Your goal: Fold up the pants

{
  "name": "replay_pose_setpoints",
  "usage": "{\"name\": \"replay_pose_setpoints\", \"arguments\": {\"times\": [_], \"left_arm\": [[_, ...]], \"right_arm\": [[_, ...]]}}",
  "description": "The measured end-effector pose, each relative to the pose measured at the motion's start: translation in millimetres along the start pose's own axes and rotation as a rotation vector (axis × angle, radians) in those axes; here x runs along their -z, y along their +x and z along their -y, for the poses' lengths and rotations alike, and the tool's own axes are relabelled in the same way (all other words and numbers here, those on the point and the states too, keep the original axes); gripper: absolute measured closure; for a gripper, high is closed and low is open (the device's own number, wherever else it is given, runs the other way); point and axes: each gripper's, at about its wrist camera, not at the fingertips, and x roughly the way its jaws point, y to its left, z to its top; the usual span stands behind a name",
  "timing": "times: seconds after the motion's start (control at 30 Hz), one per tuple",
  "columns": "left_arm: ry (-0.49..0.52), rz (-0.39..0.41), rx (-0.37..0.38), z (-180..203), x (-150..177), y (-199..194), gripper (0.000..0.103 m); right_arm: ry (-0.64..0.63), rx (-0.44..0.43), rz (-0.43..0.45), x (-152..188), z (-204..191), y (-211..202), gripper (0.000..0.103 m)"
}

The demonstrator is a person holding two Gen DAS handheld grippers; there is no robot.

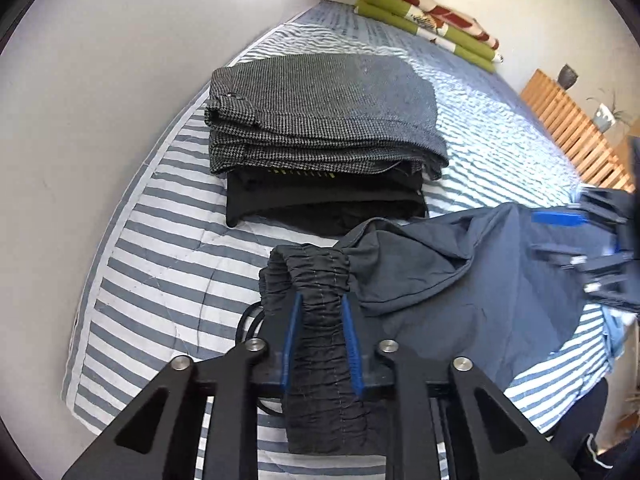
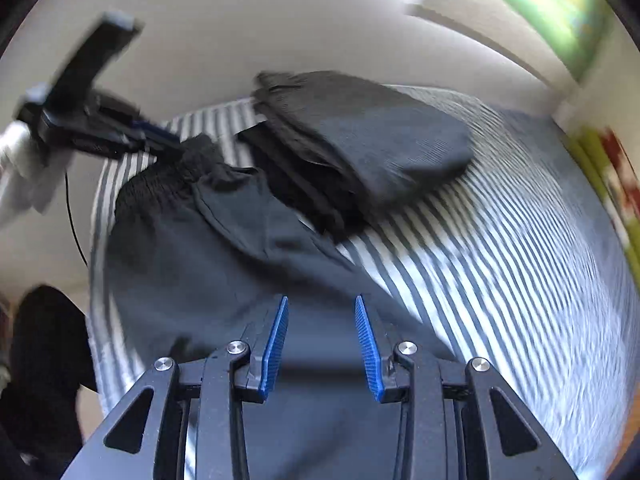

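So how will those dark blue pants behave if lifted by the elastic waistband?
Probably floppy: the dark blue pants already lie in soft creases and folds on the striped bed cover. The gathered waistband, pinched in the left gripper, looks bunchy and should hold. The legs would likely dangle and drag.

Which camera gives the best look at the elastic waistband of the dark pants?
The left wrist view: the waistband fills the foreground, sharp, pinched between the left gripper fingers. The right wrist view shows the waistband only small, off to the left and blurred.
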Motion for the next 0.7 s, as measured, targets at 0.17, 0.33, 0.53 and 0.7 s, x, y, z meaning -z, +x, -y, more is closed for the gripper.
{"name": "replay_pose_setpoints", "arguments": {"times": [0.17, 0.33, 0.53, 0.7], "left_arm": [[-0.027, 0.002, 0.069, -11.4, 4.6, -3.0, 0.079], [-0.037, -0.013, 0.108, -14.4, -0.2, 8.1, 0.072], [0.009, -0.031, 0.067, -4.4, -3.6, 11.7, 0.093], [-0.019, -0.016, 0.066, -3.3, 10.5, -17.3, 0.095]], "right_arm": [[-0.182, -0.007, -0.051, -20.6, -21.2, 46.8, 0.071], [-0.303, -0.024, -0.086, -10.9, -33.7, 66.0, 0.070], [-0.250, 0.011, -0.091, -20.6, -28.3, 86.2, 0.099], [-0.158, -0.101, -0.033, -18.5, -15.2, 52.9, 0.099]]}}
